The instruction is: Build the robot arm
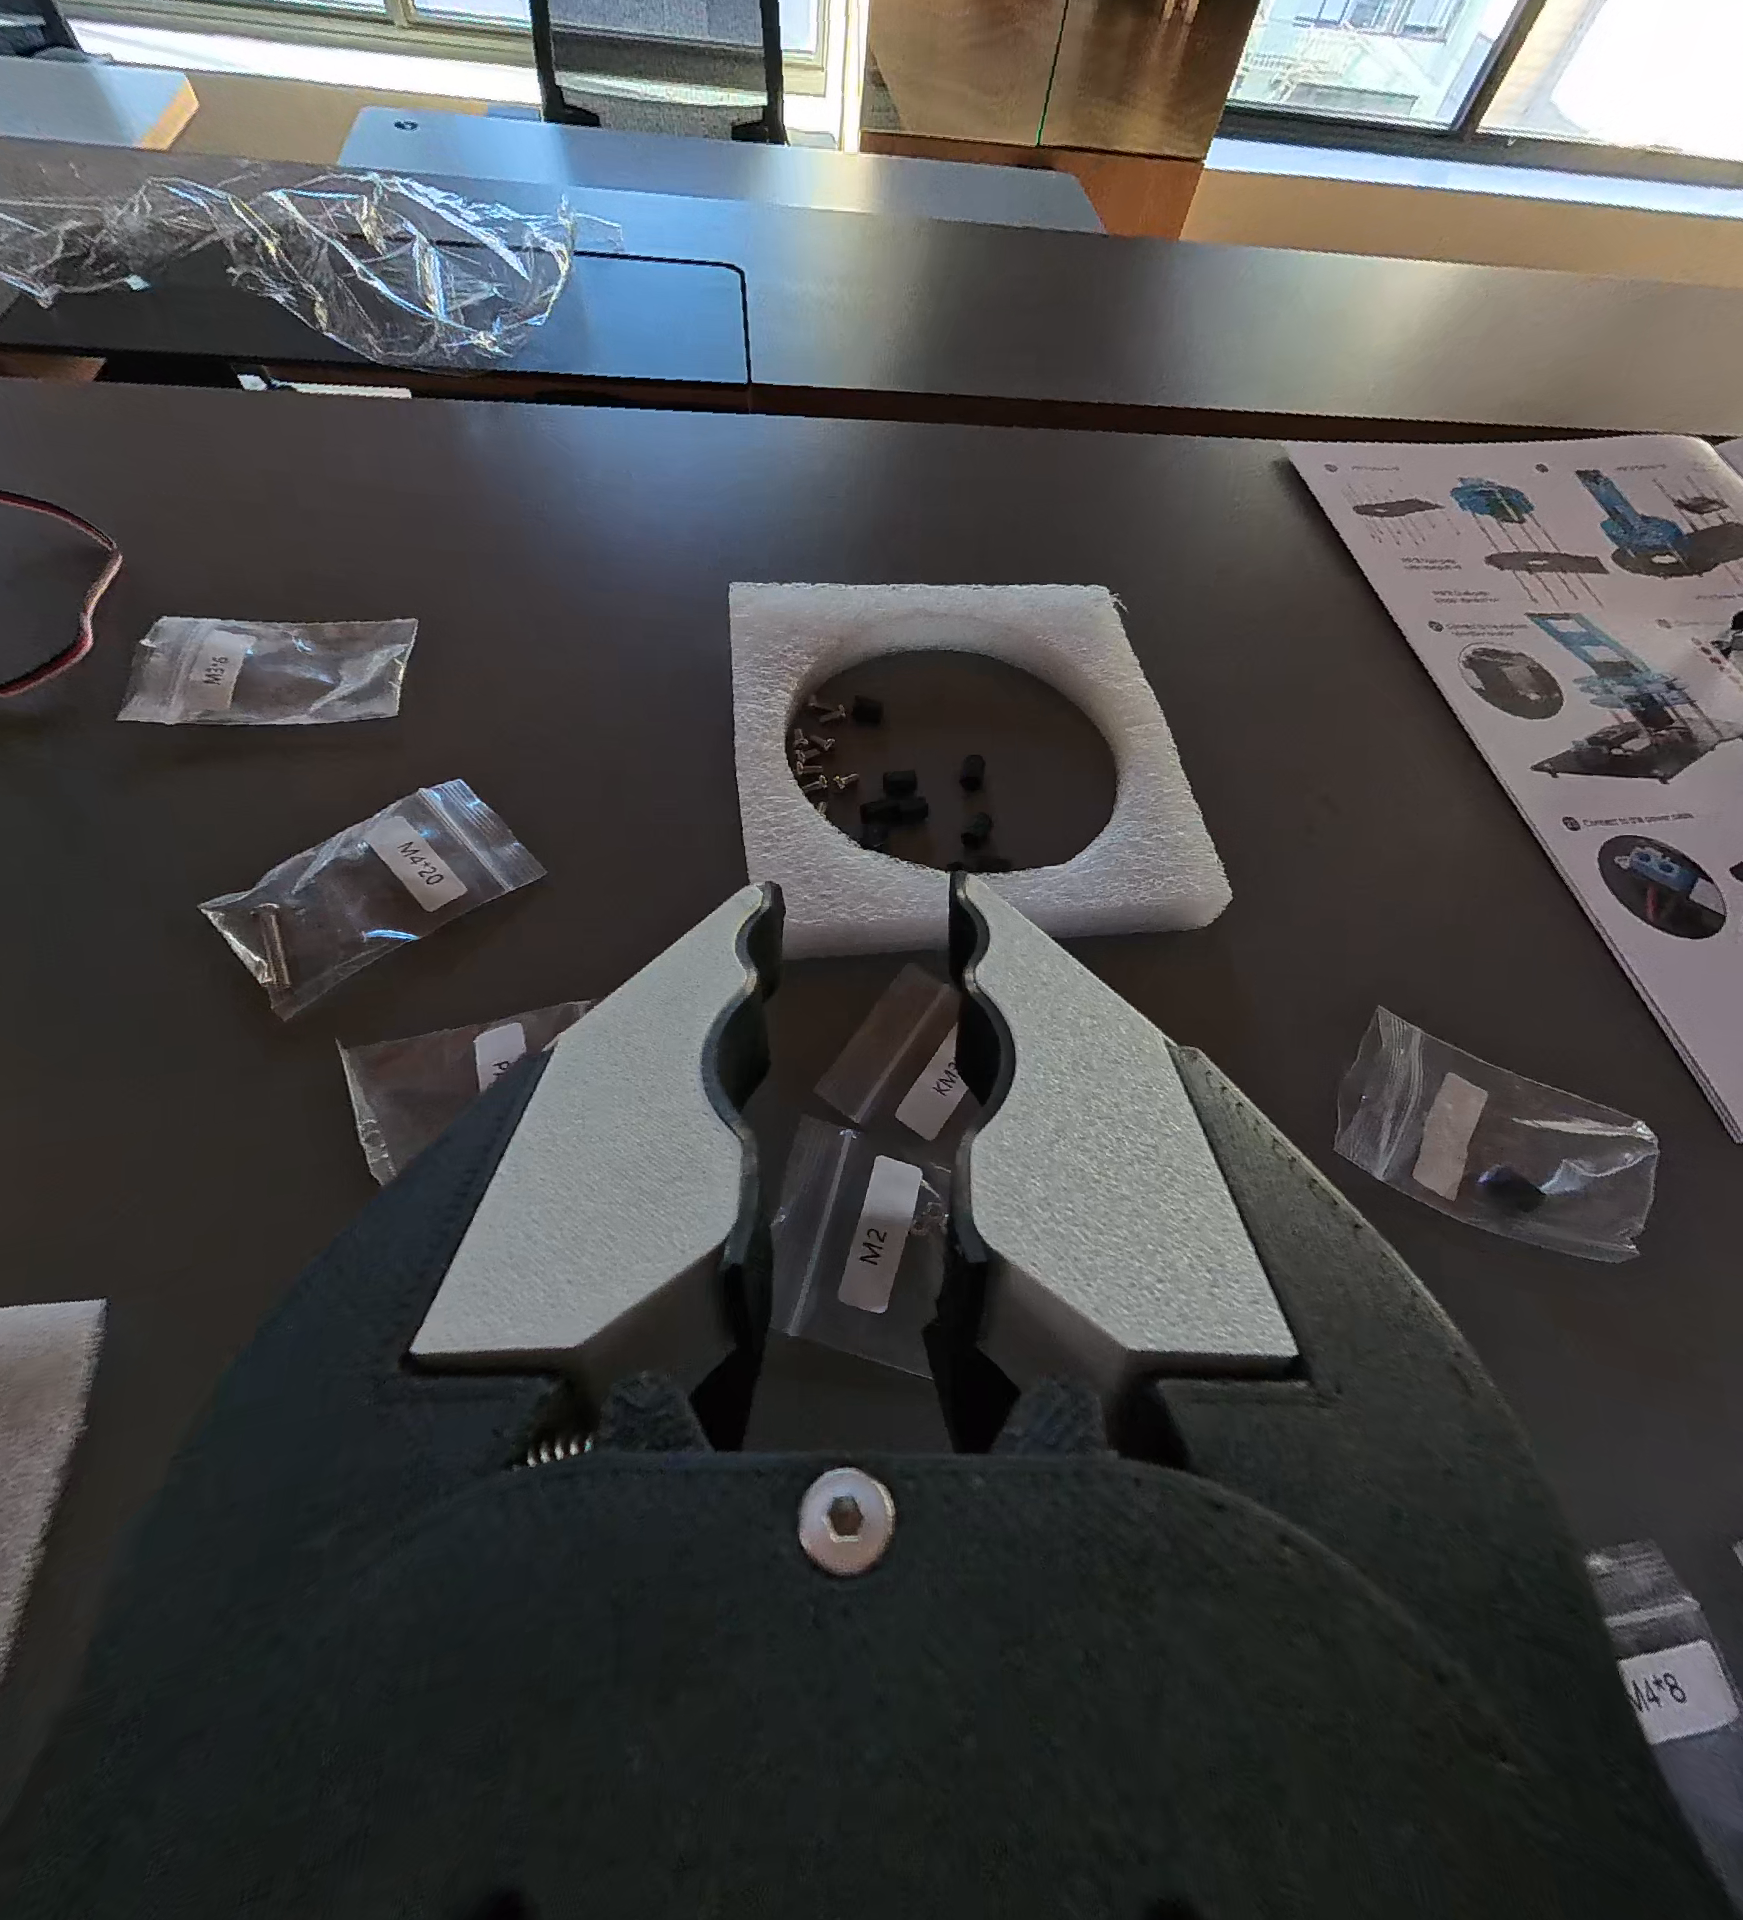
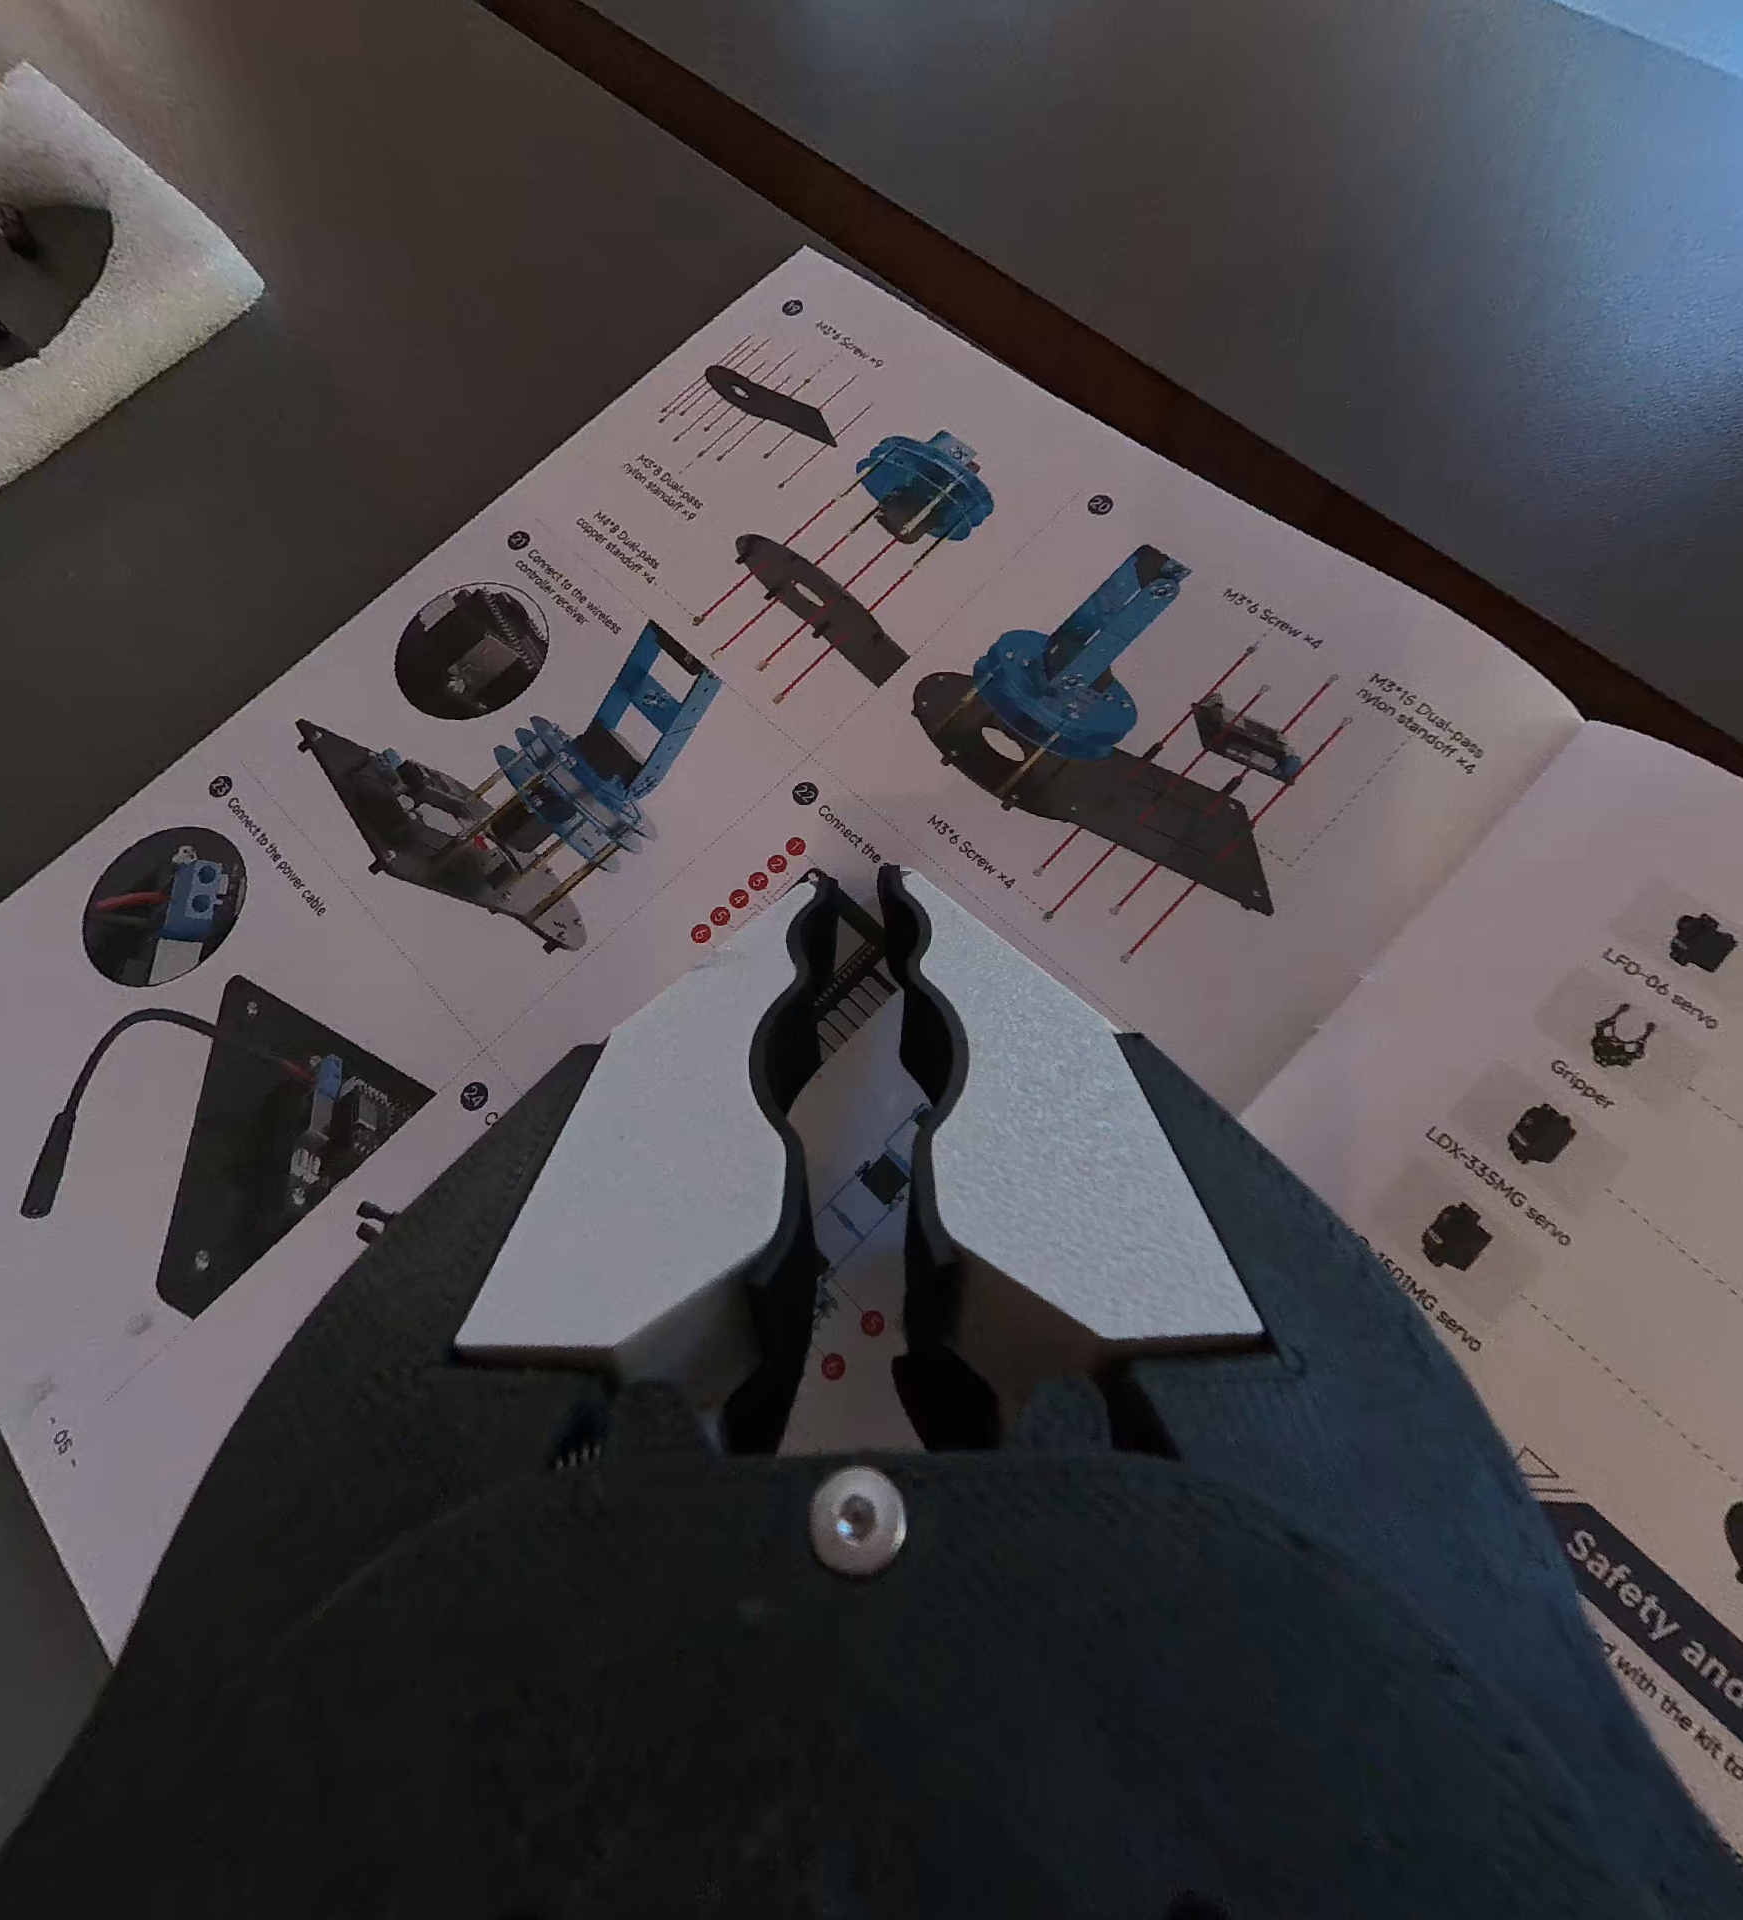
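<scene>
The left gripper (image 1: 862,909) hangs with fingers parted and empty above two small bags (image 1: 872,1174) on the worktop (image 1: 534,499), just short of the foam frame (image 1: 960,634) ringing loose screws (image 1: 817,753). The right gripper (image 2: 851,883), fingers nearly closed and holding nothing, hovers over the open manual (image 2: 638,623). Any grasp here would need a low, flat approach, since the bags are thin and slippery.

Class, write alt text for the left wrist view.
An open grey-and-black two-finger gripper hovers above small clear zip bags on a dark table, just short of a white square foam frame ringing loose screws and black spacers. An open instruction booklet lies right.
</scene>
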